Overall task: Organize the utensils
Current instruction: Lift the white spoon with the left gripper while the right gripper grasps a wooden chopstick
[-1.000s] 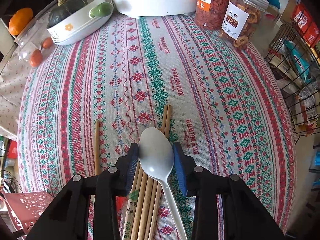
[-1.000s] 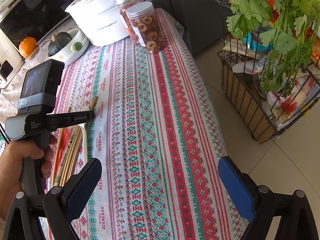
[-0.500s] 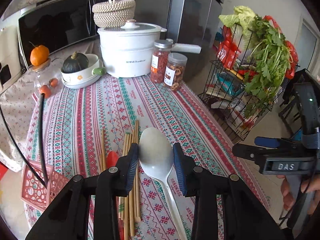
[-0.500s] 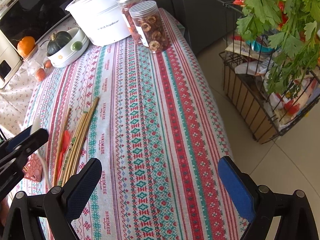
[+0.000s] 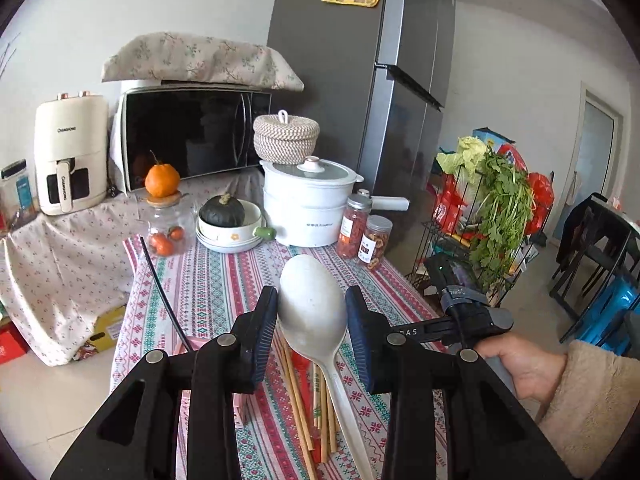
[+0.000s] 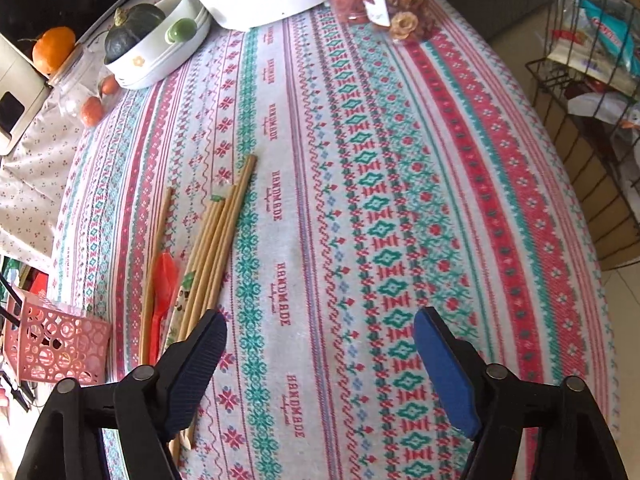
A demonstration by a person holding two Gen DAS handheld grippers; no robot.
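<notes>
My left gripper (image 5: 311,322) is shut on a white plastic spoon (image 5: 314,308), bowl up, lifted well above the table. Several wooden chopsticks (image 6: 218,236) and a small red spoon (image 6: 162,284) lie on the patterned tablecloth; they also show below the white spoon in the left wrist view (image 5: 308,404). A pink perforated basket (image 6: 56,344) stands at the table's left edge. My right gripper (image 6: 320,354) is open and empty, low over the cloth just right of the chopsticks. It also shows from the side in the left wrist view (image 5: 460,320).
At the far end stand a white electric pot (image 5: 308,206), two snack jars (image 5: 366,232), a bowl with a dark squash (image 5: 228,224) and a glass jar (image 5: 164,224). A wire rack with greens (image 5: 492,216) is off the table's right side.
My left gripper has lifted and tilted upward with the white spoon, away from the chopsticks. My right gripper has moved down and left, closer to the chopsticks.
</notes>
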